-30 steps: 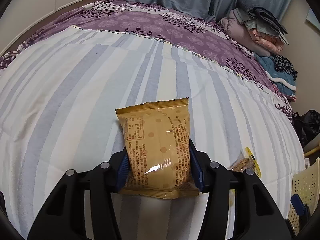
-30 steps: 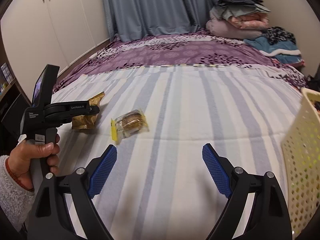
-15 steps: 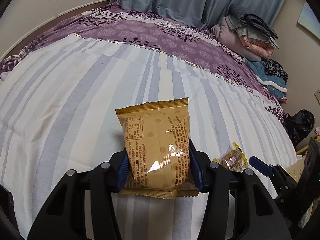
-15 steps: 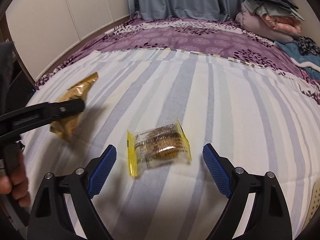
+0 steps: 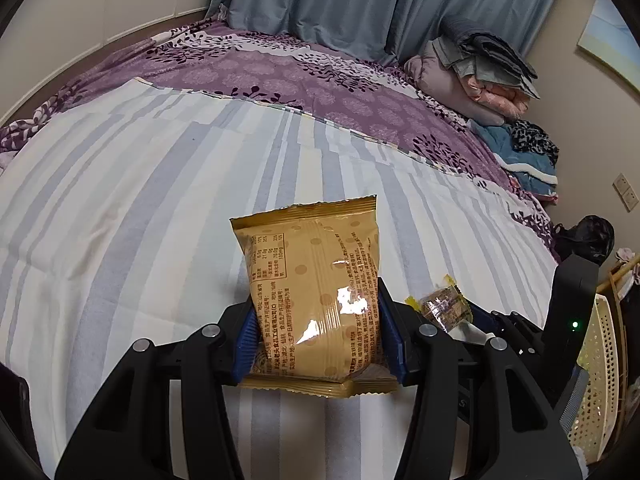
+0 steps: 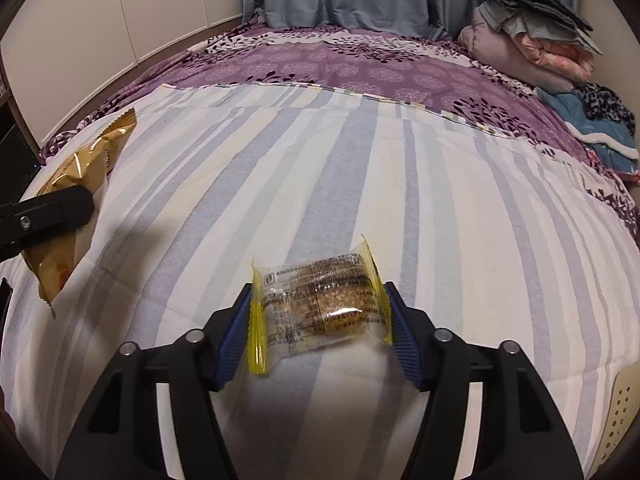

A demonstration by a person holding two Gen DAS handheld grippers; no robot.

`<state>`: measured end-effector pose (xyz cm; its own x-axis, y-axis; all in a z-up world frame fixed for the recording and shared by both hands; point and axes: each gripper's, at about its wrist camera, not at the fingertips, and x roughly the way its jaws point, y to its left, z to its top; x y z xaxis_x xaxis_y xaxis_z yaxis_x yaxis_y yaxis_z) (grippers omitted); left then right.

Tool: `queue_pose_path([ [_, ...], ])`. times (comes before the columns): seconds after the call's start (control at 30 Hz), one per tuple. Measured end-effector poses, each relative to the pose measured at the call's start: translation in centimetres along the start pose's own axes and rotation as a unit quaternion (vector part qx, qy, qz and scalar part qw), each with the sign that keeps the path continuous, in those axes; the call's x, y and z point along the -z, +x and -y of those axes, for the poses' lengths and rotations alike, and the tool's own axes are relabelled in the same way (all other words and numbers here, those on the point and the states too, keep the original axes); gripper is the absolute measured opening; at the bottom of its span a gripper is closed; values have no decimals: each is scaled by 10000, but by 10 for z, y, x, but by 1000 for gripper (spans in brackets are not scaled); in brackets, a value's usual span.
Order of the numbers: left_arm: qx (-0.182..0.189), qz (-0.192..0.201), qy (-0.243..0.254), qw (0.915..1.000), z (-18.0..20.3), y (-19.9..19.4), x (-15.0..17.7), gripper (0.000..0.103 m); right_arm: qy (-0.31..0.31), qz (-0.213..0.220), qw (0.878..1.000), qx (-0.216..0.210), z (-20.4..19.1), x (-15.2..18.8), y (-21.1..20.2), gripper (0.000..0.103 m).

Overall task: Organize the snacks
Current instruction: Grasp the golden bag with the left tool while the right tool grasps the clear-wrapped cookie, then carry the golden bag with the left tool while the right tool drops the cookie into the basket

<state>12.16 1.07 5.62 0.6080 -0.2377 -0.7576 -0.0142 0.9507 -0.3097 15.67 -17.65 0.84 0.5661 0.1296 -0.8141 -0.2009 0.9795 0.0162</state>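
Note:
My left gripper is shut on a golden snack bag and holds it over the striped bed sheet. The bag also shows at the left of the right wrist view. My right gripper is around a clear, yellow-edged biscuit packet lying on the sheet; its blue pads sit at the packet's two ends, jaws partly closed, touching or nearly so. The packet and the right gripper also show in the left wrist view, just right of my left fingers.
A cream perforated basket stands at the bed's right edge, its corner also in the right wrist view. A purple floral cover lies beyond the sheet. Folded bedding is piled at the far right. Curtains hang behind.
My right gripper has moved forward to the biscuit packet and narrowed its jaws around it. My left gripper keeps hold of the golden bag and has shifted slightly.

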Motion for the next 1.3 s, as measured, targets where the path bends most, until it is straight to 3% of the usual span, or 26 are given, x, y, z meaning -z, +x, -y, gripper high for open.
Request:
queue_pose_path([
  [0.17, 28, 39, 33, 10000, 3, -5, 0, 53, 97, 46, 9999, -64, 4, 5, -8, 55],
  [0.7, 112, 146, 182, 9997, 17, -25, 4, 53, 576, 551, 9967, -120, 30, 21, -68, 55],
  [1.3, 347, 369, 582, 9970, 54, -65, 13, 53, 1268, 1456, 9809, 236, 87, 58, -175, 55],
])
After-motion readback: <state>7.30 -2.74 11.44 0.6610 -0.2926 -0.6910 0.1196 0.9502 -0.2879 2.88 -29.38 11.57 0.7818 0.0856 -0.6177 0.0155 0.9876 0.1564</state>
